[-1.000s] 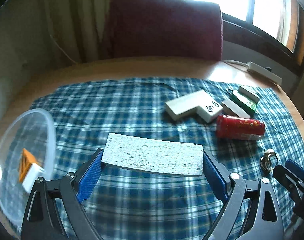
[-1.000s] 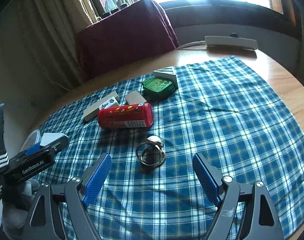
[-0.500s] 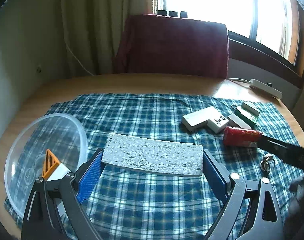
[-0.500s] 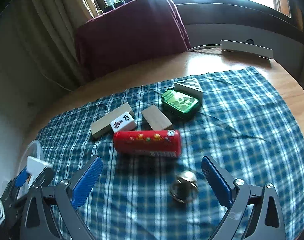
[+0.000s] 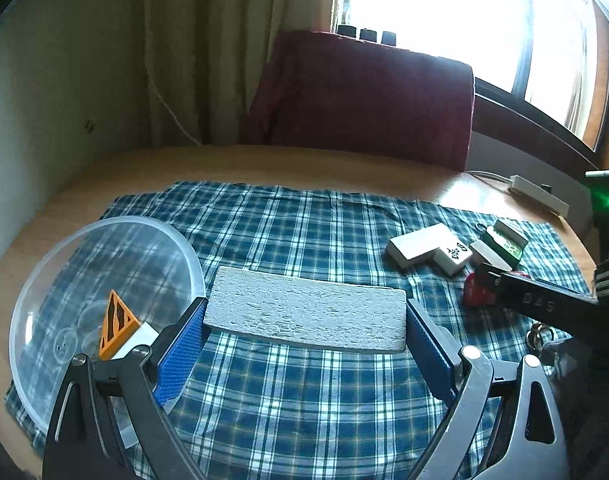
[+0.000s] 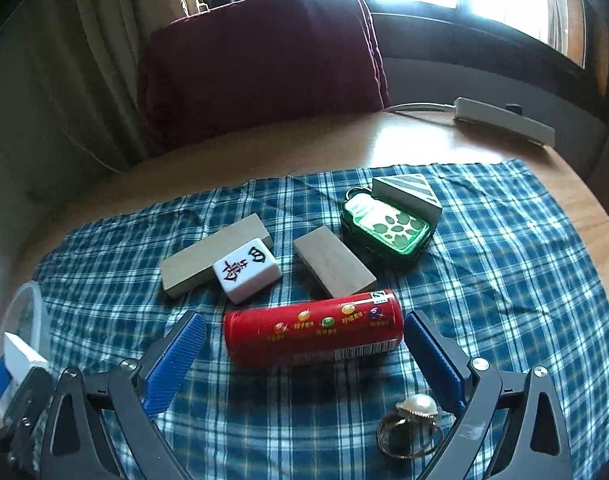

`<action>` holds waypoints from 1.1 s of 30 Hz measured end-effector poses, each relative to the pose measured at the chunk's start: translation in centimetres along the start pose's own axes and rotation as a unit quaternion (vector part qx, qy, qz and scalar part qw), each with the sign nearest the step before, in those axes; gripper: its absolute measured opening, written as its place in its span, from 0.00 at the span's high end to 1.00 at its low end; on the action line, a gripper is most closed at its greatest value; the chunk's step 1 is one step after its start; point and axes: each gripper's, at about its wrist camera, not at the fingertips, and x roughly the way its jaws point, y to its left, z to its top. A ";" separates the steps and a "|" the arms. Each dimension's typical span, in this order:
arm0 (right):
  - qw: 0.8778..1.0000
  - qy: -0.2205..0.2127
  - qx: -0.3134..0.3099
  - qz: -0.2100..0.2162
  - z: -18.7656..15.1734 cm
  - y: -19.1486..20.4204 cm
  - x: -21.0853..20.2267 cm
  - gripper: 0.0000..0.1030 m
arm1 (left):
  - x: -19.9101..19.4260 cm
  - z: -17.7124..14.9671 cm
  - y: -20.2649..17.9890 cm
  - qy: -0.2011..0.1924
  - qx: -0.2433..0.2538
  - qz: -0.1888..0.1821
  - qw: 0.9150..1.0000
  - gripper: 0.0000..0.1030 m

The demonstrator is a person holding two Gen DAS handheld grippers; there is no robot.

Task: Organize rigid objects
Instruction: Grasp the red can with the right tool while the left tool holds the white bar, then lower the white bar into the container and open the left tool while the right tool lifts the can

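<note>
A: What is the left gripper (image 5: pixel 304 336) carrying?

B: It is gripping a flat, rough-faced white rectangular slab (image 5: pixel 306 307) by its two short ends, one blue pad (image 5: pixel 180 350) pressing on each. The slab is hanging level above the blue checked tablecloth (image 5: pixel 304 232), just beside the clear round plastic lid (image 5: pixel 64 272) where an orange-and-white wedge block (image 5: pixel 120 326) is already lying.

A: How is that slab likely behaving?

B: I am judging it stiff and fairly light, with a grainy surface that is giving the pads good friction. Held end to end, though, it could pivot if the squeeze slackens.

A: And the right gripper (image 6: pixel 300 344)?

B: Its jaws are standing wide apart, straddling the red cylindrical candy tube (image 6: pixel 314 328), which is lying on its side on the cloth. One end sits just beside the right-hand pad; a gap is showing at the left-hand pad, so nothing is being held.

A: How should the tube be taken?

B: It is looking smooth, rigid and prone to rolling, so I am guessing end-to-end pressure along its length is the safer hold. The pearl-topped metal ring (image 6: pixel 412 426) is lying near the right finger and could get nudged.
</note>
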 end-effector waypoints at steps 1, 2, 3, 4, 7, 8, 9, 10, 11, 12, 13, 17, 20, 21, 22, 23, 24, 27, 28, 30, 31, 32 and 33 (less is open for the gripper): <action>1.000 0.000 -0.001 -0.003 0.0 0.0 0.1 0.02 | 0.1 0.0 0.0 0.001 0.000 0.000 1.000 0.09; 1.000 0.001 -0.002 -0.003 0.0 0.0 0.3 0.02 | 0.1 -0.1 0.0 0.002 0.000 0.000 1.000 0.09; 1.000 0.004 -0.004 -0.001 -0.1 0.0 0.5 0.02 | 0.2 -0.1 0.0 0.004 0.001 -0.001 1.000 0.09; 1.000 0.005 -0.005 -0.001 -0.1 0.0 0.7 0.02 | 0.3 -0.1 0.0 0.005 0.002 0.000 1.000 0.09; 1.000 0.010 -0.007 0.008 -0.3 -0.3 1.0 0.02 | 0.4 -0.2 0.0 0.006 0.002 0.001 1.000 0.09; 1.000 0.013 -0.010 0.010 -0.2 -0.5 1.1 0.02 | 0.4 -0.2 0.0 0.006 0.002 0.001 1.000 0.09; 1.000 0.013 -0.013 0.009 -0.2 -0.5 1.2 0.02 | 0.4 -0.2 0.0 0.006 0.002 0.000 1.000 0.09; 1.000 0.014 -0.017 0.008 -0.2 -0.7 1.4 0.02 | 0.4 -0.2 0.1 0.007 0.002 0.000 1.000 0.09; 1.000 0.015 -0.021 0.010 -0.1 -0.8 1.5 0.02 | 0.4 -0.2 0.1 0.006 0.002 0.000 1.000 0.09; 1.000 0.017 -0.023 0.013 0.0 -0.9 1.6 0.02 | 0.5 -0.2 0.1 0.006 0.002 0.000 1.000 0.09; 0.999 0.017 -0.023 0.016 0.1 -1.0 1.6 0.02 | 0.5 -0.2 0.1 0.006 0.002 0.001 1.000 0.09; 0.999 0.016 -0.021 0.037 0.3 -1.7 1.7 0.04 | 0.4 -0.2 0.2 0.006 0.000 0.000 1.000 0.09; 0.998 0.010 -0.035 0.047 0.1 -1.3 1.5 0.08 | 0.3 -0.1 0.3 0.004 -0.002 0.000 1.000 0.09; 0.998 0.008 -0.039 0.049 -0.1 -1.0 1.3 0.08 | 0.3 -0.1 0.4 0.003 -0.003 0.000 1.000 0.09; 0.998 0.005 -0.046 0.050 -0.3 -0.7 1.2 0.08 | 0.3 -0.1 0.5 0.002 -0.005 -0.001 1.000 0.09; 0.998 0.002 -0.050 0.049 -0.4 -0.4 1.0 0.08 | 0.3 -0.1 0.6 0.001 -0.006 -0.001 1.000 0.09; 0.997 -0.002 -0.055 0.048 -0.6 -0.1 0.8 0.08 | 0.2 -0.1 0.7 0.000 -0.007 0.000 1.000 0.09; 0.997 -0.011 -0.054 0.054 -0.9 0.5 0.1 0.08 | 0.0 0.0 1.1 -0.004 -0.013 0.000 1.000 0.09; 0.997 -0.012 -0.051 0.059 -1.0 0.5 -0.1 0.08 | -0.1 0.0 1.2 -0.006 -0.015 0.001 1.000 0.09; 0.997 -0.016 -0.047 0.065 -1.1 0.6 -0.5 0.08 | -0.3 0.1 1.5 -0.010 -0.019 0.004 1.000 0.09; 0.996 -0.017 -0.045 0.069 -1.2 0.7 -0.7 0.08 | -0.4 0.2 1.7 -0.011 -0.022 0.005 1.000 0.09; 0.996 -0.017 -0.044 0.073 -1.3 0.9 -0.9 0.08 | -0.5 0.3 1.9 -0.013 -0.024 0.006 1.000 0.09; 0.996 -0.018 -0.043 0.078 -1.4 0.9 -1.1 0.08 | -0.6 0.3 2.1 -0.015 -0.027 0.007 0.999 0.09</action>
